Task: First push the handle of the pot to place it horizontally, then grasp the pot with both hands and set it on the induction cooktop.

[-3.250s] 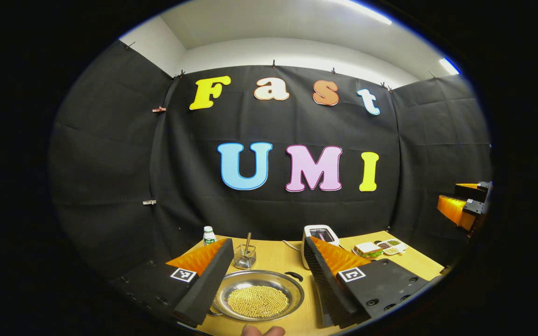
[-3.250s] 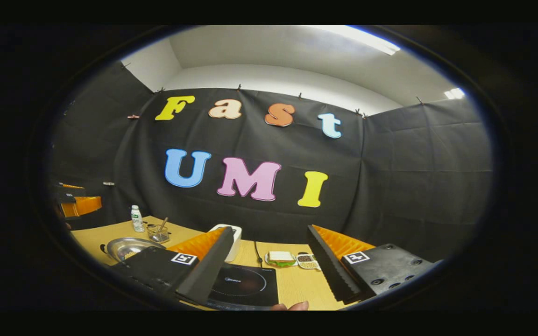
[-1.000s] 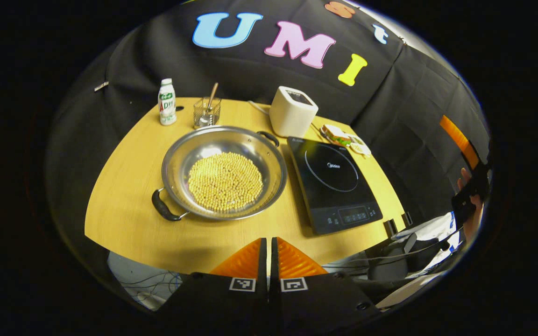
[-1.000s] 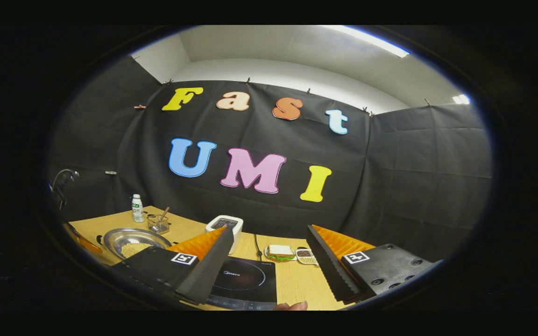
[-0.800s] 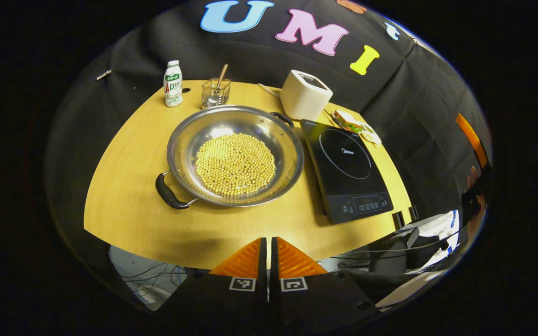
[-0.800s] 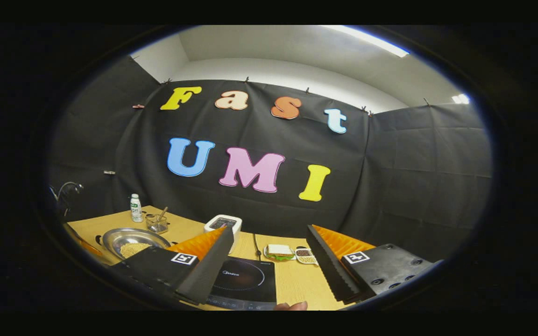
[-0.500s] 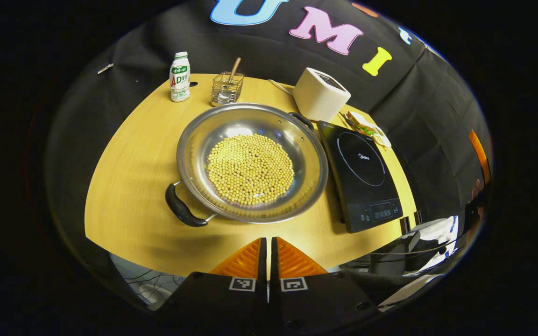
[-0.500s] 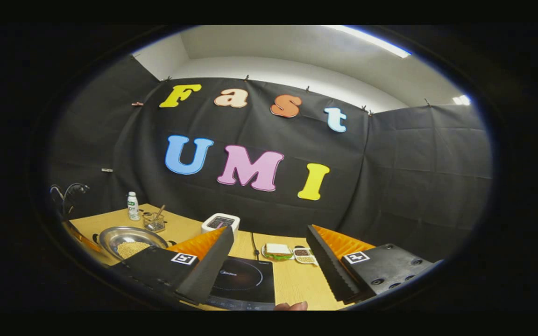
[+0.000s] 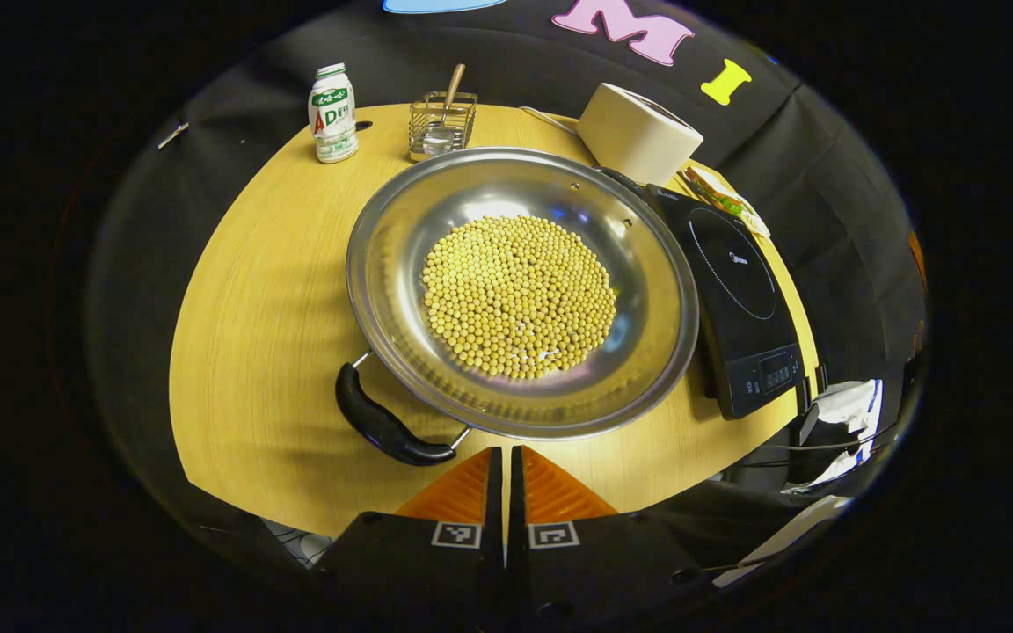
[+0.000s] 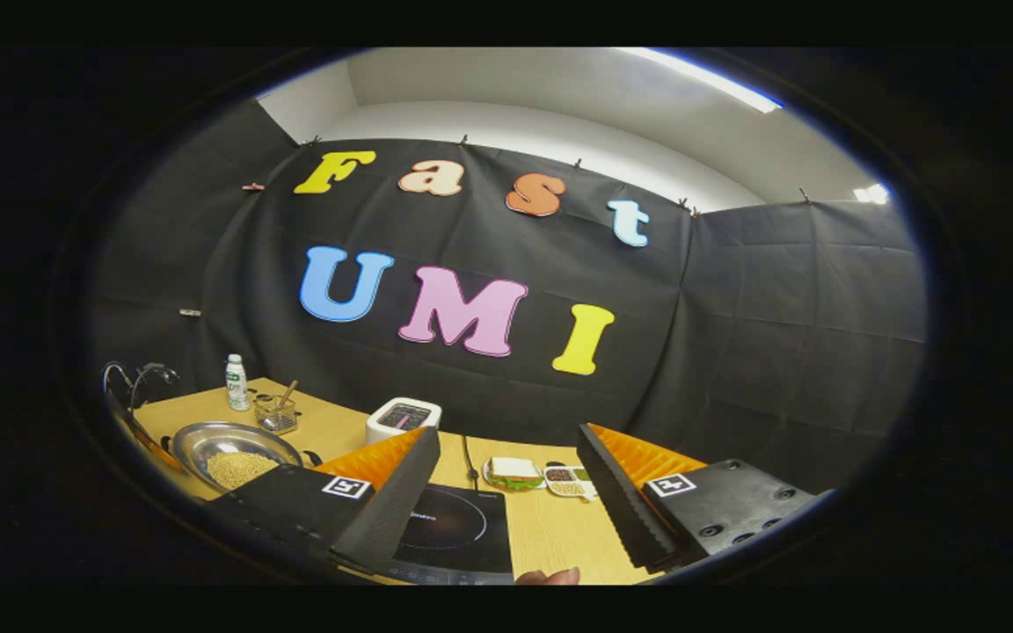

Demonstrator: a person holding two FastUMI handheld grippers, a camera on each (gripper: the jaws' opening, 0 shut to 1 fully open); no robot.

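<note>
We look down along the left claw (image 9: 506, 466), its two fingers pressed together with nothing between them, poised just at the near rim of the pot (image 9: 656, 264). The wide steel pot sits on the wooden surface (image 9: 251, 308), holding a flat layer of yellow beans (image 9: 520, 294). Its near black handle (image 9: 383, 426) angles off toward the lower left, just beside the claw's tips; whether they touch it we cannot tell. The far handle (image 9: 621, 180) lies against the corner of the induction cooktop (image 9: 739, 290), which stands immediately to the pot's right, its control panel toward the surface's near edge. Behind the pot we see a small white bottle (image 9: 332, 112), a square glass holder (image 9: 441, 127) with a wooden stick standing in it, and a white boxy appliance (image 9: 638, 132). A plate of food (image 9: 722, 195) lies past the cooktop.

From the right gripper view, the right claw (image 10: 506, 501) hangs spread wide above the cooktop (image 10: 462, 527), gripping nothing. The pot (image 10: 229, 448) shows far off to its left on the surface (image 10: 550, 527), with the bottle (image 10: 236, 383) and holder (image 10: 276, 413) behind it. The appliance (image 10: 403, 418) and the food plate (image 10: 515, 473) lie beyond the cooktop, and a fingertip (image 10: 549, 577) shows at the bottom edge.
</note>
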